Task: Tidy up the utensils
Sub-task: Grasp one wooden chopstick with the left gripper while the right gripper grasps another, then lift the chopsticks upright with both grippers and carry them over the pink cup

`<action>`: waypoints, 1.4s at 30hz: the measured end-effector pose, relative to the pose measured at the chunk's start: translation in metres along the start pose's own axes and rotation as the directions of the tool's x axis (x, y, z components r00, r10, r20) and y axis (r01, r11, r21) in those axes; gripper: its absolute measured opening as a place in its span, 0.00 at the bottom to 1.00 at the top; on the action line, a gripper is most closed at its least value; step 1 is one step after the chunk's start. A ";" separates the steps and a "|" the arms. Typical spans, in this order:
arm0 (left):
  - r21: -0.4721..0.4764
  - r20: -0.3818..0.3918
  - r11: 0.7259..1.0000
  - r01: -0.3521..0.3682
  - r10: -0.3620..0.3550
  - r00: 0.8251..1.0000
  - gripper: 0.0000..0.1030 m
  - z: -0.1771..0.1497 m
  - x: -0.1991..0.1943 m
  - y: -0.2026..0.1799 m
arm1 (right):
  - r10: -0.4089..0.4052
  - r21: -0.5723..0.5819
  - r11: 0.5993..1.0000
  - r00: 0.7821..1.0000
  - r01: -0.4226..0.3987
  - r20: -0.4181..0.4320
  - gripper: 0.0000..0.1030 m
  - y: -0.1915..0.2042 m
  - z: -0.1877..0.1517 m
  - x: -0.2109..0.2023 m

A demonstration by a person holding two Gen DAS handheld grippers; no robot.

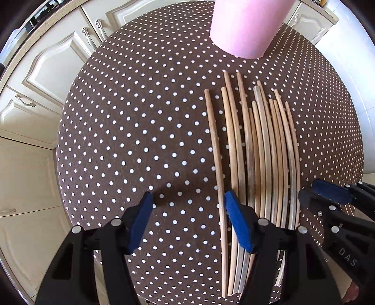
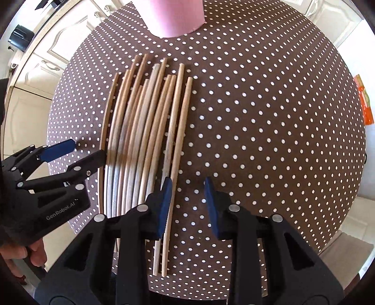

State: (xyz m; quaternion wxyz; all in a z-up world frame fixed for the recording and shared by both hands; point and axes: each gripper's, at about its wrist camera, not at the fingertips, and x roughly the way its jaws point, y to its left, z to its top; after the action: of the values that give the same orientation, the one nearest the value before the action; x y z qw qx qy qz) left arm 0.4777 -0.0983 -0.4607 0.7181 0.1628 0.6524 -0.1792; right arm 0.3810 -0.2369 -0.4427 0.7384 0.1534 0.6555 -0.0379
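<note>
Several wooden chopsticks point(image 1: 260, 164) lie side by side on the brown polka-dot table point(image 1: 131, 140); they also show in the right wrist view point(image 2: 140, 131). A pink cup point(image 1: 246, 25) stands beyond their far ends, also in the right wrist view point(image 2: 175, 16). My left gripper point(image 1: 189, 220) is open and empty, its right finger over the leftmost sticks. My right gripper point(image 2: 187, 201) is open and empty, its left finger beside the rightmost stick. Each gripper shows in the other's view: the right one point(image 1: 328, 194), the left one point(image 2: 77, 152).
The round table point(image 2: 269, 117) has bare cloth left and right of the sticks. Cream kitchen cabinets point(image 1: 46, 70) stand behind on the left. An orange object point(image 2: 364, 103) sits off the table's right edge.
</note>
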 end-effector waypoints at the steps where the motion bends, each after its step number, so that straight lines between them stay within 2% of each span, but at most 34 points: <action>1: 0.001 -0.005 1.000 -0.005 0.005 1.000 0.62 0.002 0.001 -0.001 | 0.000 0.000 1.000 1.000 0.000 0.000 0.28 -0.001 0.000 -0.003; 9: -0.032 -0.009 0.999 -0.022 0.022 1.000 0.59 0.016 0.004 -0.012 | -0.081 -0.041 0.996 0.996 0.081 -0.020 0.28 0.023 0.020 0.013; 11: -0.039 0.004 0.999 -0.020 0.020 1.000 0.48 0.014 0.002 -0.011 | -0.106 -0.067 0.992 0.994 0.104 -0.034 0.27 0.028 0.026 0.019; 15: -0.071 0.004 0.997 -0.020 0.020 1.000 0.34 0.020 -0.002 -0.006 | -0.149 -0.112 0.984 0.987 0.142 -0.053 0.15 0.040 0.035 0.033; 17: -0.092 0.006 0.996 -0.017 0.017 1.000 0.20 0.022 -0.003 -0.003 | -0.154 -0.128 0.981 0.986 0.145 -0.061 0.11 0.041 0.039 0.036; 21: -0.140 0.016 0.990 0.005 -0.002 1.000 0.06 0.020 -0.003 0.015 | -0.131 -0.144 0.982 0.988 0.118 -0.083 0.06 0.038 0.049 0.042; 24: -0.153 0.026 0.988 0.023 -0.019 0.999 0.05 0.020 -0.005 0.019 | -0.093 -0.143 0.987 0.992 0.079 -0.089 0.06 0.032 0.055 0.042; 28: -0.205 0.050 0.973 0.102 -0.094 0.994 0.05 0.013 -0.008 0.030 | -0.003 -0.122 0.992 0.995 -0.010 -0.100 0.06 0.017 0.062 0.042; 35: -0.224 0.151 0.963 0.149 -0.117 0.982 0.05 -0.008 -0.036 0.028 | 0.128 -0.108 0.985 0.991 -0.132 -0.045 0.06 -0.007 0.066 0.032; 38: -0.233 0.210 0.956 0.177 -0.128 0.969 0.05 -0.026 -0.057 0.016 | 0.167 -0.121 0.979 0.986 -0.166 -0.004 0.06 -0.013 0.071 0.019; 42: -0.212 0.304 0.955 0.205 -0.135 0.943 0.05 -0.027 -0.091 0.001 | 0.221 -0.147 0.967 0.972 -0.208 0.076 0.06 -0.022 0.082 -0.008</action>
State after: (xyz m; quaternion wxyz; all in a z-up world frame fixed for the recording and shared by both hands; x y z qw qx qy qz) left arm 0.4464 -0.0807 -0.3723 0.8010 -0.0106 0.5702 -0.1822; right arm 0.4529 -0.2822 -0.4307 0.7763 0.1702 0.6016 0.0809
